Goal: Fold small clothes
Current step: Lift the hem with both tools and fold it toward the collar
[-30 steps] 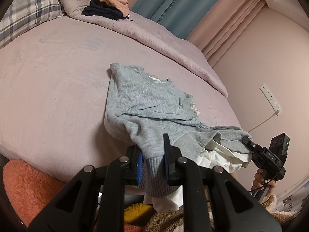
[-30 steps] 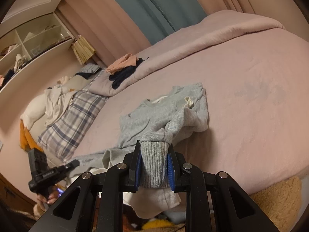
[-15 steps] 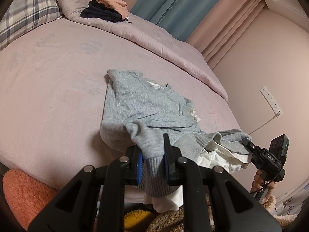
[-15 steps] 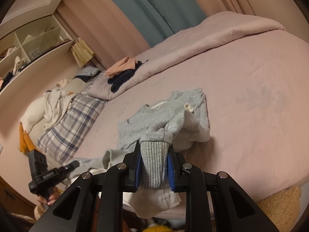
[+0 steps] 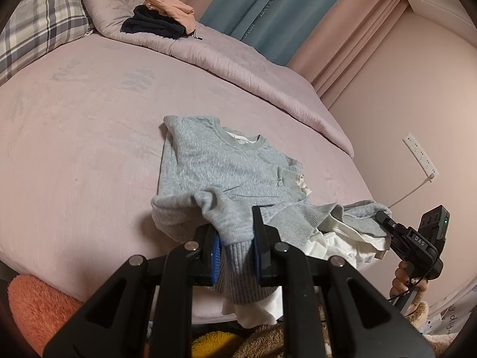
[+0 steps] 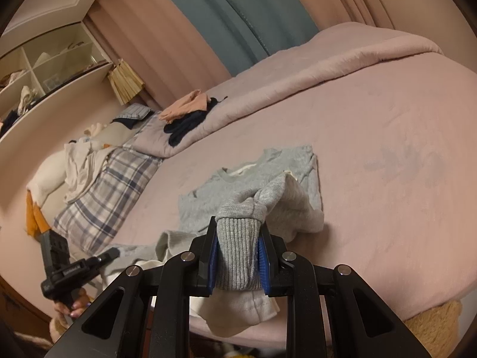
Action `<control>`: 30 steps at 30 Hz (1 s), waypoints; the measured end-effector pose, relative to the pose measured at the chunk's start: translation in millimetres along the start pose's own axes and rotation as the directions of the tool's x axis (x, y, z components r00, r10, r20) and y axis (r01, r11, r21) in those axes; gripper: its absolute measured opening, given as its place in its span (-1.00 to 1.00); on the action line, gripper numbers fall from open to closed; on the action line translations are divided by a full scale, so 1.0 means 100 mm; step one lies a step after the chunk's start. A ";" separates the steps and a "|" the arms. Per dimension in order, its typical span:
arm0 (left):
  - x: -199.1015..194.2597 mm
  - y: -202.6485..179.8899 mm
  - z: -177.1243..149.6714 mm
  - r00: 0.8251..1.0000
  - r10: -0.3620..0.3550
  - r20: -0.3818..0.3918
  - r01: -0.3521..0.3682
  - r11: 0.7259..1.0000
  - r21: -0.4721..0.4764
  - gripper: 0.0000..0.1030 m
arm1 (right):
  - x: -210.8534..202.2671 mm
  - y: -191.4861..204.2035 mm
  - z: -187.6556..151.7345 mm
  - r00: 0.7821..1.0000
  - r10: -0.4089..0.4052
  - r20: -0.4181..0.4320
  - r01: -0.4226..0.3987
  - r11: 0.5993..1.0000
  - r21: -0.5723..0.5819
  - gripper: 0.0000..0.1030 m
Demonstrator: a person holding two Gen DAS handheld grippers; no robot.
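Note:
A small grey sweatshirt (image 5: 214, 161) with a white lining lies on the pink bed, collar toward the far side; it also shows in the right wrist view (image 6: 253, 185). My left gripper (image 5: 237, 253) is shut on the ribbed hem at one bottom corner, near the bed's front edge. My right gripper (image 6: 237, 264) is shut on the ribbed hem at the other corner. The hem is lifted and bunched between them. The right gripper also shows in the left wrist view (image 5: 384, 219), and the left gripper in the right wrist view (image 6: 111, 252).
A folded duvet (image 5: 226, 56) runs along the far side, with dark and peach clothes (image 5: 161, 18) on it. A plaid pillow (image 5: 35, 26) lies at the far left. Shelves (image 6: 44, 68) stand by the wall. An orange fluffy thing (image 5: 32, 307) lies below the bed's edge.
Both grippers have carried the hem forward over the sweatshirt's body, toward the collar. The lower part now bunches closer to the chest.

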State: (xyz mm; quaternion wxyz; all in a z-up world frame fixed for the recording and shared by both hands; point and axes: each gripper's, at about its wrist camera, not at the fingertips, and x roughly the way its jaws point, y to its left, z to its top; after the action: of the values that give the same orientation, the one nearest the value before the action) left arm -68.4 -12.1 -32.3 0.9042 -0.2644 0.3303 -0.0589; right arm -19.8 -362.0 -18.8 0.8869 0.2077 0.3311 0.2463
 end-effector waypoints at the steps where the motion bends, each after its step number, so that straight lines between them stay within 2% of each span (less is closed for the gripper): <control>1: 0.01 0.00 0.01 1.000 0.000 0.000 0.000 1.000 0.000 -0.68 | 0.00 0.00 0.00 1.000 -0.001 0.002 0.001 1.000 0.000 -0.54; 30: 0.10 0.04 0.13 1.000 0.011 0.001 -0.011 1.000 -0.012 -0.68 | 0.07 0.02 0.04 1.000 -0.010 0.003 0.010 1.000 0.003 -0.54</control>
State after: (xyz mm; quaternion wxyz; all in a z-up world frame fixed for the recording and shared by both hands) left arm -52.4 -6.0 -31.4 0.9031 -0.2681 0.3314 -0.0515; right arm -13.3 -357.7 -18.8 0.8883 0.2078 0.3312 0.2411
